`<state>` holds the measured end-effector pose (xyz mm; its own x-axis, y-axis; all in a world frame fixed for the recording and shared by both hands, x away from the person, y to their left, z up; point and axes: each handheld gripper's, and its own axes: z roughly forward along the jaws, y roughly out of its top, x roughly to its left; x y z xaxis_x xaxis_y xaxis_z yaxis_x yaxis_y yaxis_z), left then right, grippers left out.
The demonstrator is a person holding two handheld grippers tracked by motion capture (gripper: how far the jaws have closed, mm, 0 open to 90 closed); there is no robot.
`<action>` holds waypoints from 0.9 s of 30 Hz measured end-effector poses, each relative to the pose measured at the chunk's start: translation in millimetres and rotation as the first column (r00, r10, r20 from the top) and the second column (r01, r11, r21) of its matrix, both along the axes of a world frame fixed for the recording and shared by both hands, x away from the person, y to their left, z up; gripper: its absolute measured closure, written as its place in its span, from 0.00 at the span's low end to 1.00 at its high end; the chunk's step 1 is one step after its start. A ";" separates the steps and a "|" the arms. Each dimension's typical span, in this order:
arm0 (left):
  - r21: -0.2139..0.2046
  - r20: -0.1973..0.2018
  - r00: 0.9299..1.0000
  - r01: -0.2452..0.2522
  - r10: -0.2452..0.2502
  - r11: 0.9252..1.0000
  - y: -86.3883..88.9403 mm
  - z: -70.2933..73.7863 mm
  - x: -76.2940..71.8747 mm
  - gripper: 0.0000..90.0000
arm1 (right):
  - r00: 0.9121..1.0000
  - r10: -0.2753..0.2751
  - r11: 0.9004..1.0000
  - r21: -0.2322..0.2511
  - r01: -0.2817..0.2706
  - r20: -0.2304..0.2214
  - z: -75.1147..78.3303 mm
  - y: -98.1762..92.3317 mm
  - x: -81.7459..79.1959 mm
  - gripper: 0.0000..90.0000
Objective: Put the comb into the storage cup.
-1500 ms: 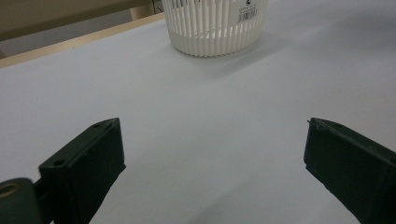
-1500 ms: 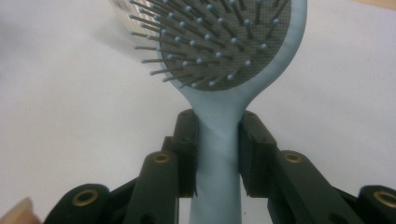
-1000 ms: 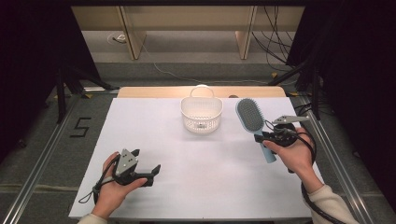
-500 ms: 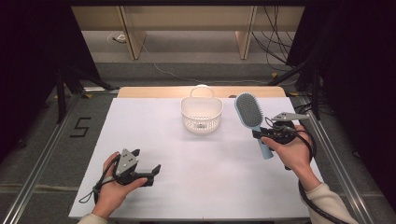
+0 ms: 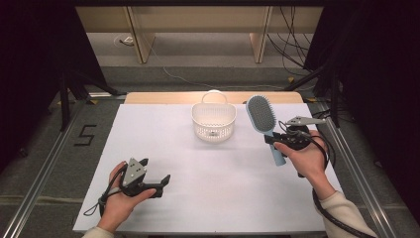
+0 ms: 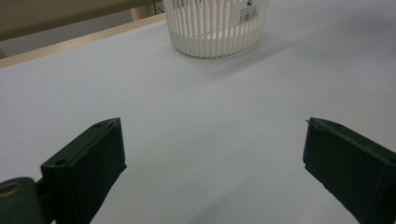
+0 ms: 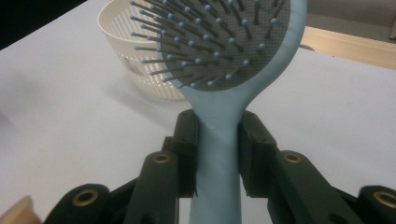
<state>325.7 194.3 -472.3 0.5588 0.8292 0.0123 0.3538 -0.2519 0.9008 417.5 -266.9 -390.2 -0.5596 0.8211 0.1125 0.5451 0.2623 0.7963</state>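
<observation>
Hairbrush of pale blue plastic with an oval grey bristle pad (image 5: 263, 119) sits clamped in the right tool (image 5: 274, 141), over the right side of the white tabletop (image 5: 208, 198). In the right gripper view the two black jaws press on either side of the hairbrush's (image 7: 219, 93) slim handle, just below where it widens into the head; the right tool (image 7: 217, 140) is closed down to the handle's width and nothing else is between the jaws. The bristles, dark pins with small blue tips, face the camera, and the head stands up and away from the jaws. In the high view the head points toward the far edge of the tabletop and the handle's free end sticks out below the hand, toward the person.

A white slatted plastic basket with a carrying handle (image 5: 214, 119) stands upright near the far middle of the tabletop, just to the left of the brush head and apart from it. In the right gripper view the basket (image 7: 135, 60) shows behind the bristles.

The left tool (image 5: 153, 176) rests low at the near left of the tabletop, held in the person's left hand (image 5: 119, 203), well apart from basket and brush. Its jaws stand wide apart with only bare tabletop between them in the left gripper view, where the left tool (image 6: 212, 154) points toward the basket (image 6: 215, 28).
</observation>
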 end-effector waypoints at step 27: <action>0.001 0.002 1.000 -0.001 0.001 1.000 -0.7 -0.2 0.3 0.06 | 1.000 -0.002 0.999 0.033 0.002 0.009 2.9 5.4 8.5 0.80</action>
